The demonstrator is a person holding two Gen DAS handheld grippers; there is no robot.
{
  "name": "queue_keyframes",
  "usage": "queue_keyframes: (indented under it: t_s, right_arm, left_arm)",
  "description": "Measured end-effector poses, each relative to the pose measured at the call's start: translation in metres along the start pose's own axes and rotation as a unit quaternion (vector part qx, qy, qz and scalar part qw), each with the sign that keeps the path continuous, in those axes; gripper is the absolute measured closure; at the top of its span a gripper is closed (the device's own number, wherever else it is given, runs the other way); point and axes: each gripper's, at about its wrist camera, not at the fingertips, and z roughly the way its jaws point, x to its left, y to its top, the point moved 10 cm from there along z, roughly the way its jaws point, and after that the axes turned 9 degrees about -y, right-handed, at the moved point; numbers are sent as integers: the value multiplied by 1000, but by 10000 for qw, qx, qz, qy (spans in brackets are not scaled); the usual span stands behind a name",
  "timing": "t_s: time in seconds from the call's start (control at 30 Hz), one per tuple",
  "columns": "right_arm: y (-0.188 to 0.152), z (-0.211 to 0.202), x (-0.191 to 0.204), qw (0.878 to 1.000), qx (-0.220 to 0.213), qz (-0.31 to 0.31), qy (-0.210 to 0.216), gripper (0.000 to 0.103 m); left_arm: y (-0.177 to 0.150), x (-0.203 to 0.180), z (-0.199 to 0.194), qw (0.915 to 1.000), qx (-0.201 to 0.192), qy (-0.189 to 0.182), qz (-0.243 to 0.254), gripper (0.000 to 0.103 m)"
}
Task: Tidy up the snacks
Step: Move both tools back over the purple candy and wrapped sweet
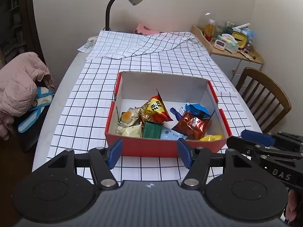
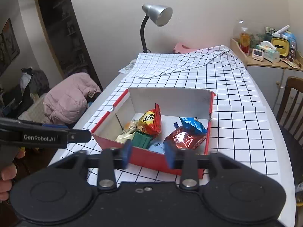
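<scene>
You are at the end of a placing step, or between steps. The shallow red cardboard box with white inner walls (image 1: 166, 147) sits on the surface, on a white cloth with a black grid (image 1: 90, 98), and every snack in view lies inside it. Your left hand-held gripper (image 1: 149, 154) hovers in front of the box's near wall, blue pads apart, nothing between them. Your right hand-held gripper (image 2: 148, 155) hovers over the same wall, pads likewise apart and empty.

Contents: a puffed red-and-yellow foil packet (image 1: 156, 109), a crinkled copper-red foil packet (image 1: 192, 125), a blue packet (image 1: 197, 109), a flat green rectangular pack (image 1: 151, 130), pale cream wrappers (image 1: 130, 131) and a pale blue sachet (image 1: 170, 135). Foil films are slippery and crush easily; the green pack looks firmer.

No loose snack shows on the cloth. The next move probably calls for checking the surface beyond both views, or straightening the heap.
</scene>
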Motion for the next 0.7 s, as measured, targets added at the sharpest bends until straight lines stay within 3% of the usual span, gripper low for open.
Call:
queue_keyframes:
  t_s: [0.03, 0.07, 0.13, 0.23, 0.4, 0.47, 0.57, 0.7]
  right_arm:
    - [-1, -4, 1, 10000, -41, 16, -39, 7]
    - [-1, -8, 2, 9999, -105, 24, -71, 0]
    - [-3, -19, 5, 9997, -222, 15, -84, 1]
    - [-10, -29, 11, 9996, -248, -39, -87, 1]
    - [-26, -44, 17, 9991, -335, 12, -260, 1]
    - [-34, -45, 18, 9989, -283, 10, -363, 1]
    - [-47, -47, 22, 9988, -263, -45, -405, 1]
    - [-66, -44, 25, 9987, -155, -156, -465, 1]
  left_arm:
    - [-2, 1, -3, 10000, -12, -31, 16, 40]
    - [-5, 1, -6, 10000, -26, -60, 30, 40]
    - [-9, 3, -12, 9999, -62, -93, 87, 39]
    - [-20, 4, -20, 9996, -114, -204, 155, 29]
    - [-40, 5, -30, 9988, -94, -410, 245, 27]
    - [-47, 6, -32, 9982, -95, -548, 243, 18]
    - [-56, 7, -31, 9965, -76, -802, 234, 15]
    - [-68, 10, -26, 9960, 27, -844, 302, 13]
